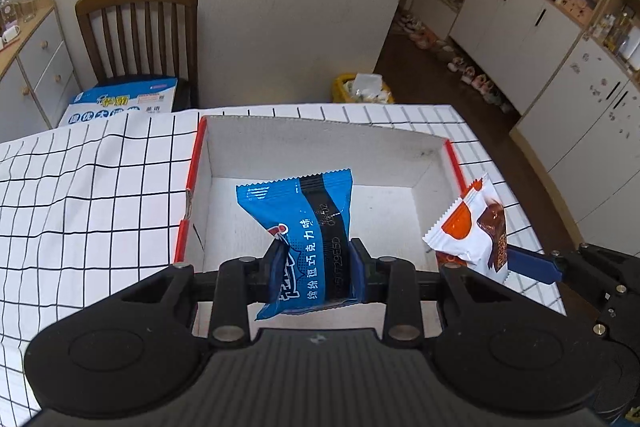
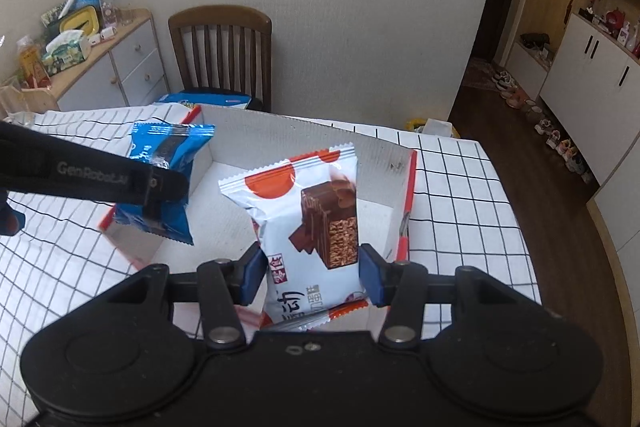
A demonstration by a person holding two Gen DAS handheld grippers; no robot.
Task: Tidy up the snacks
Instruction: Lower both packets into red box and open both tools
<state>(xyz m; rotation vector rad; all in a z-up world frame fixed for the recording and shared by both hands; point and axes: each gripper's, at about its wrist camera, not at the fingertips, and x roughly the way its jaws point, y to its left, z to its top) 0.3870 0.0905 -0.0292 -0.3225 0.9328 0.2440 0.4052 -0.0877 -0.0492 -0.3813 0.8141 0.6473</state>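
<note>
Your left gripper (image 1: 316,259) is clamped on a blue snack packet (image 1: 304,227), pads pinching it so the wrapper creases; the packet hangs above the open cardboard box (image 1: 320,139) with red outer sides. Your right gripper (image 2: 312,271) grips a white-and-orange chocolate wafer packet (image 2: 308,211) by its sides, held over the same box's white floor. Both packets are clear of the box bottom. The box sits on the grid-patterned tablecloth (image 1: 80,195). A wooden chair (image 1: 140,31) stands beyond the table.

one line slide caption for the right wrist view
Right gripper holds a white-and-orange chocolate wafer pack over the open cardboard box.
</note>
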